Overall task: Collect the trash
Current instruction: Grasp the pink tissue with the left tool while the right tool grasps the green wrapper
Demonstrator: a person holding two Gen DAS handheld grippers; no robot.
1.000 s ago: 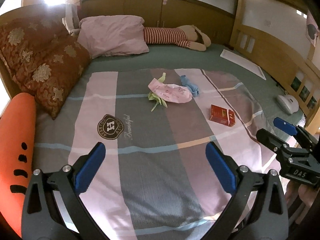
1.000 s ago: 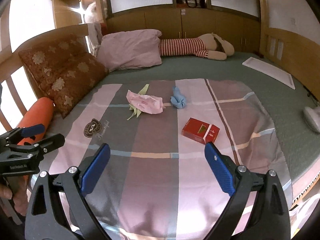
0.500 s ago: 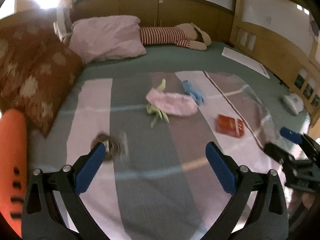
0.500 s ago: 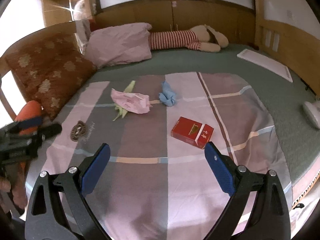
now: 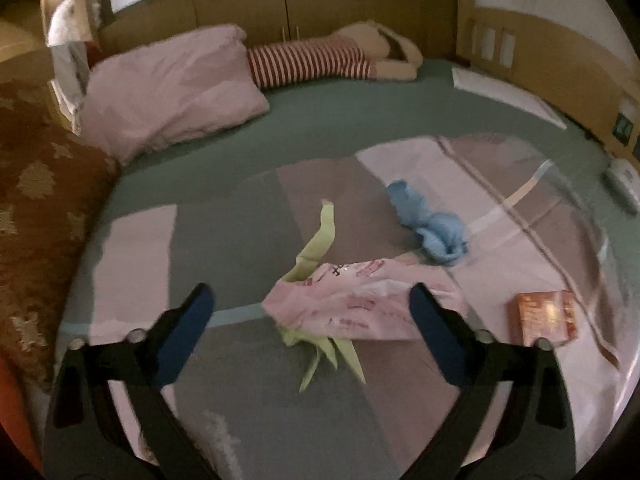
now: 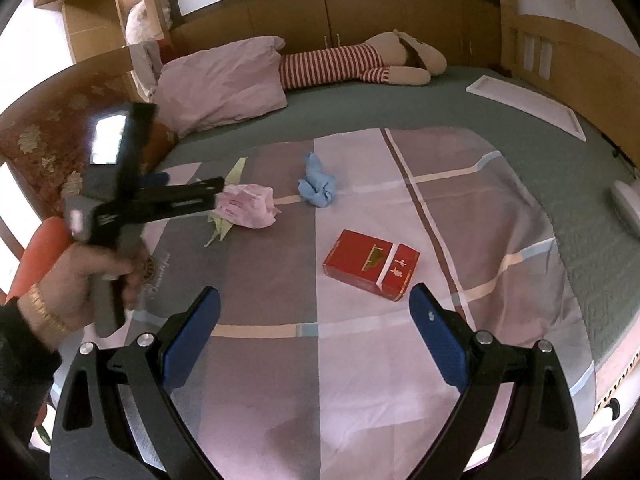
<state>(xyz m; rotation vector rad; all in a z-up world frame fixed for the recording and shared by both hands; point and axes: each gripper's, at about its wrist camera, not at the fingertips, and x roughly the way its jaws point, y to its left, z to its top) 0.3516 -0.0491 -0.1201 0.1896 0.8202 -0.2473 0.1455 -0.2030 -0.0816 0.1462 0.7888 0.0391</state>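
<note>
On the checked bedspread (image 6: 460,208) lie a crumpled pink wrapper (image 5: 352,308) (image 6: 252,208) over a pale green paper strip (image 5: 320,240), a wadded blue cloth-like scrap (image 5: 428,228) (image 6: 318,186) and a red cigarette box (image 6: 372,264) (image 5: 544,316). My left gripper (image 5: 310,312) hangs over the pink wrapper. Its jaws are closing with the wrapper between them, and the pads are not pressing on it. My right gripper (image 6: 314,304) is open with nothing between its fingers. The red box lies just beyond it, slightly right.
A pink pillow (image 6: 224,84), a brown flowered cushion (image 5: 36,200) and a striped plush toy (image 6: 352,62) lie at the bed's head. An orange cushion (image 6: 38,256) is at the left, a white flat panel (image 6: 524,104) and a white device (image 6: 626,208) at the right. Wooden panelling rings the bed.
My left gripper has swept forward and down across the bed to the pink wrapper, and its jaws have narrowed a little. The right gripper has edged closer to the red box.
</note>
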